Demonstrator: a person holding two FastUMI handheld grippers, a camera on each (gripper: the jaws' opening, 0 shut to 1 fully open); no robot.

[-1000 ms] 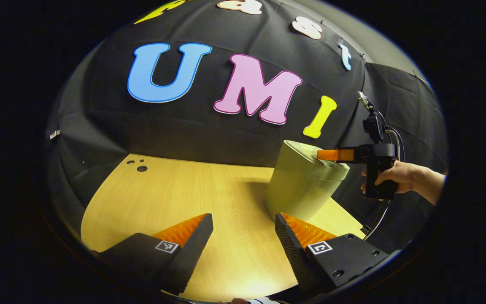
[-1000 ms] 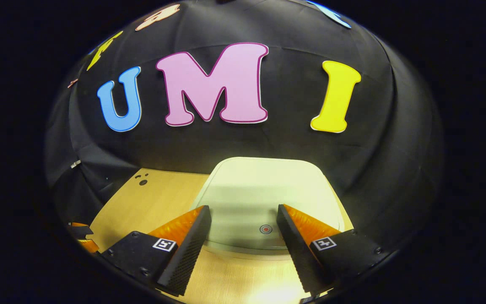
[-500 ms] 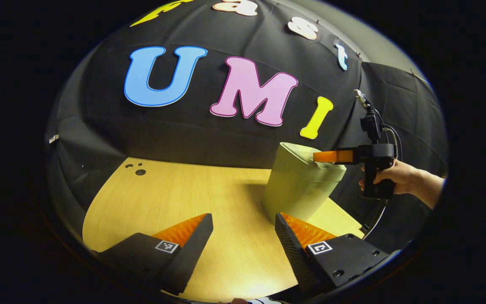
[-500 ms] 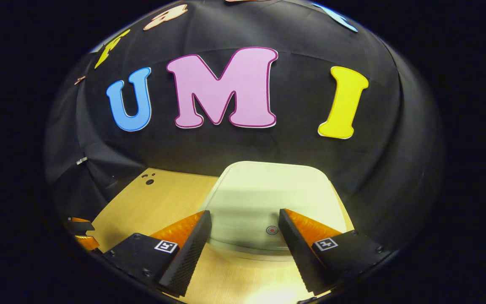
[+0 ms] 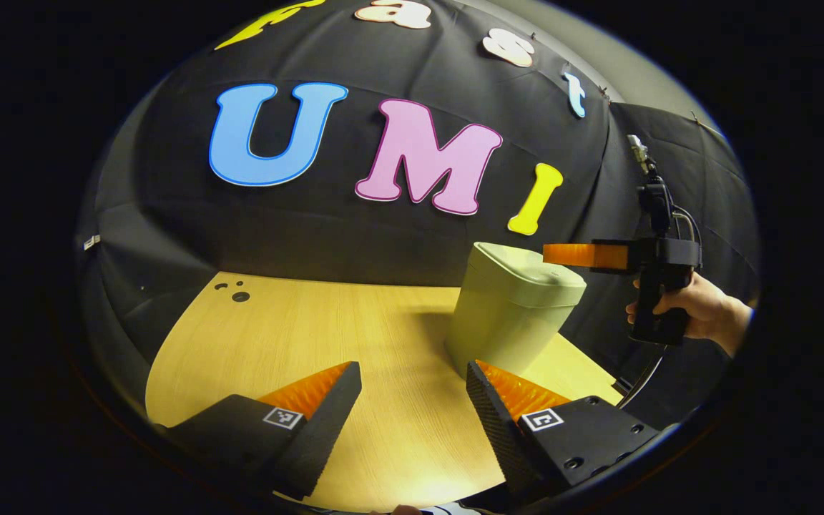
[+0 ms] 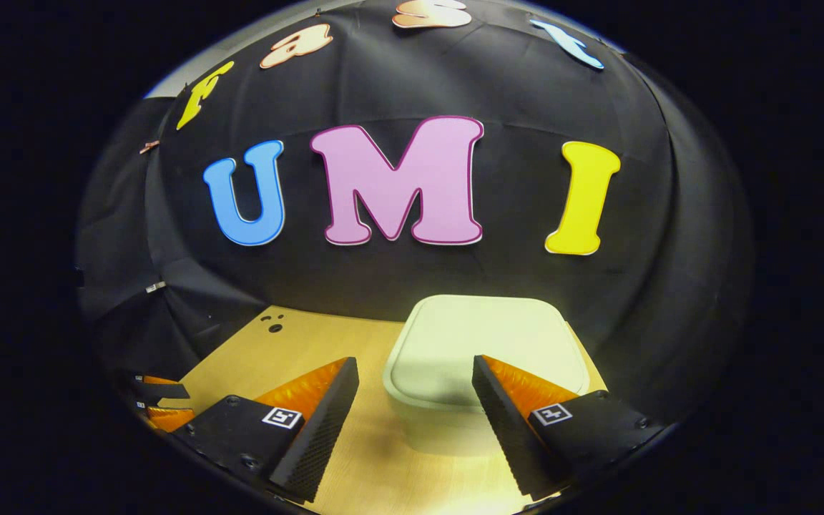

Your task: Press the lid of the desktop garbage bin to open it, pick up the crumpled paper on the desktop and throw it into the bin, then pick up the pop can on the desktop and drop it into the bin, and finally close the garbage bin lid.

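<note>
The pale green garbage bin (image 5: pixel 508 322) stands on the wooden table at the right, its lid (image 5: pixel 526 270) lying flat and closed. My right gripper (image 5: pixel 551 254), held by a hand (image 5: pixel 702 315), hovers just above and to the right of the lid, not touching it. In the right gripper view the lid (image 6: pixel 487 340) lies below and ahead of my right gripper (image 6: pixel 415 372), which is open and holds nothing. My left gripper (image 5: pixel 412 375) is open over the table, short of the bin, with nothing between its fingers. It also appears low at the far left as the left gripper (image 6: pixel 158 400).
The wooden table (image 5: pixel 312 336) stretches left of the bin, with a few small dark holes (image 5: pixel 240 295) near its far left corner. The black cloth wall stands close behind the bin. A cable hangs from the right gripper's handle (image 5: pixel 659 322).
My right gripper has risen off the front of the lid and drawn back from the bin. The lid stays down. My left gripper has barely moved.
</note>
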